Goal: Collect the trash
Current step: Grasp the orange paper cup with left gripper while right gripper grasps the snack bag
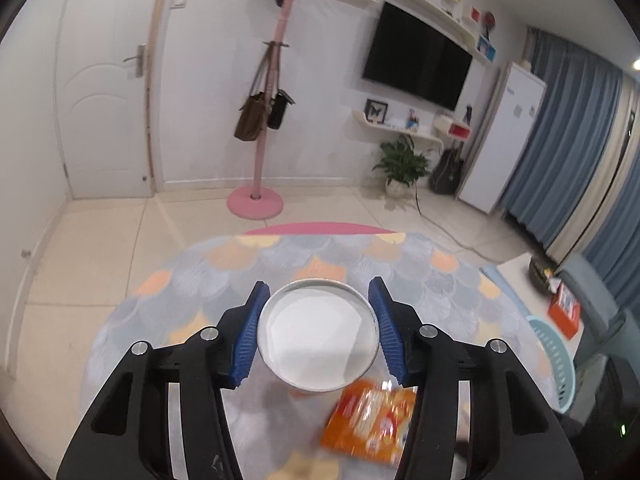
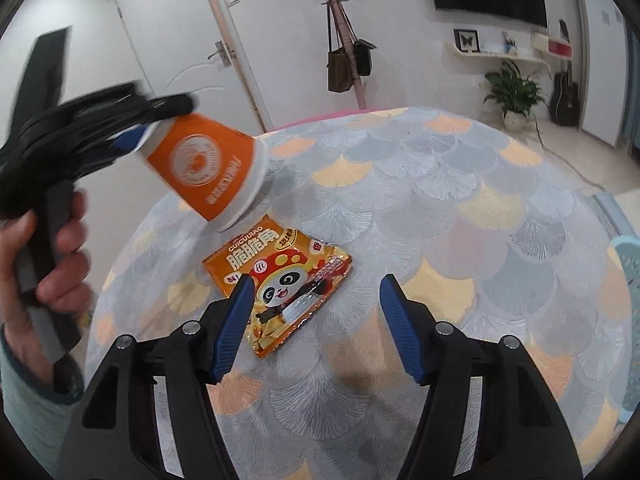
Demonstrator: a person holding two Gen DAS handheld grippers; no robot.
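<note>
My left gripper [image 1: 318, 330] is shut on an orange paper cup [image 1: 318, 340]. I look at its white end between the blue pads. In the right wrist view the cup [image 2: 204, 168] is held tilted, lifted above the round table [image 2: 440, 208], with the left gripper [image 2: 132, 136] at its narrow end. An orange snack wrapper [image 2: 280, 284] with a panda lies flat on the table, and shows in the left wrist view [image 1: 370, 420] below the cup. My right gripper [image 2: 316, 320] is open and empty, just above the table, its left pad over the wrapper's edge.
The table wears a scale-patterned cloth [image 1: 400, 264]. A light blue basket [image 1: 554, 364] stands at the table's right side. A pink coat stand [image 1: 260, 184] with bags, a plant [image 1: 400, 168] and a door [image 1: 104, 92] are behind.
</note>
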